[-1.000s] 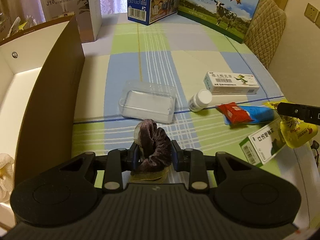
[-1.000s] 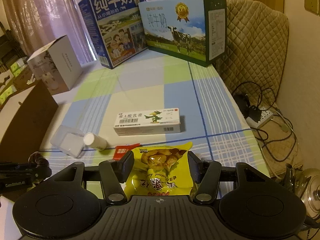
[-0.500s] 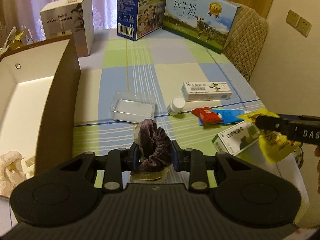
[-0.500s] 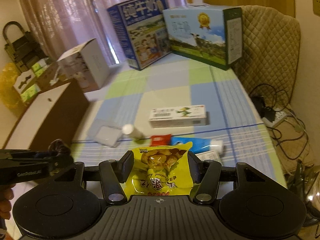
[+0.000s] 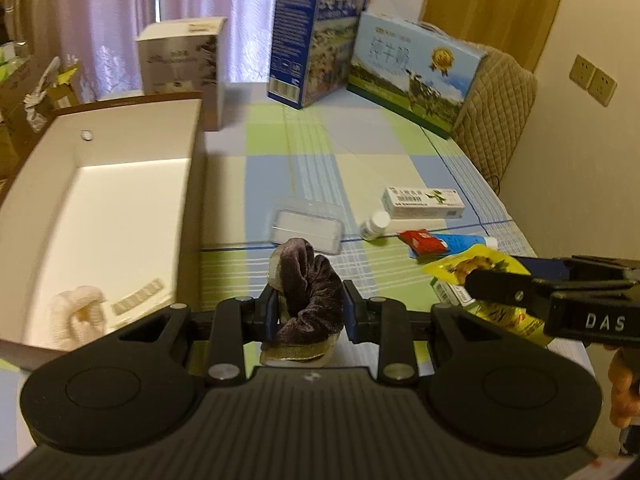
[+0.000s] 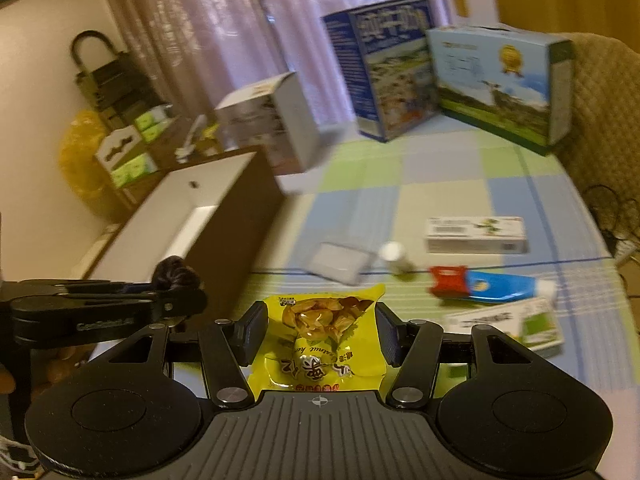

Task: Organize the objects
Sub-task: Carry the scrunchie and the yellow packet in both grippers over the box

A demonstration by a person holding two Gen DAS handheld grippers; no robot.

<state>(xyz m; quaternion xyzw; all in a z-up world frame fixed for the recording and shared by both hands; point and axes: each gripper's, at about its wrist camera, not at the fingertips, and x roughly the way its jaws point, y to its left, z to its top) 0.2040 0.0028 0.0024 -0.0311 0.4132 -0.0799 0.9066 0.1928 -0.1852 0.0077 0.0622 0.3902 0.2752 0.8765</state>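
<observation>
Now, held in the left gripper (image 5: 308, 312): a dark velvet scrunchie (image 5: 308, 288), jaws pinching it from both sides, lifted off the table just beside the box.
Held in the right gripper (image 6: 318, 334): a yellow snack bag (image 6: 320, 340), jaws clamped against its two edges, also up in the air.
Box (image 5: 192, 168): brown outside, white inside, open at the left of the table; a white cloth bundle (image 5: 76, 314) and a small silver strip (image 5: 138, 301) already lie on its floor.
Left on the checked tablecloth (image 5: 320, 160): a clear plastic case (image 5: 308, 230), a small white bottle (image 5: 374, 224), a long white medicine carton (image 5: 424, 202), a red packet (image 5: 422, 240) lying on a blue tube (image 5: 460, 242), and a green-and-white carton (image 6: 504, 326) near the table edge.
Progress: early, I'd judge; two things packed, two in hand not yet dropped in, about six waiting.
Background: milk cartons (image 5: 316, 36) and a white appliance box (image 5: 180, 60) stand at the far end, probably not part of the tidying.
</observation>
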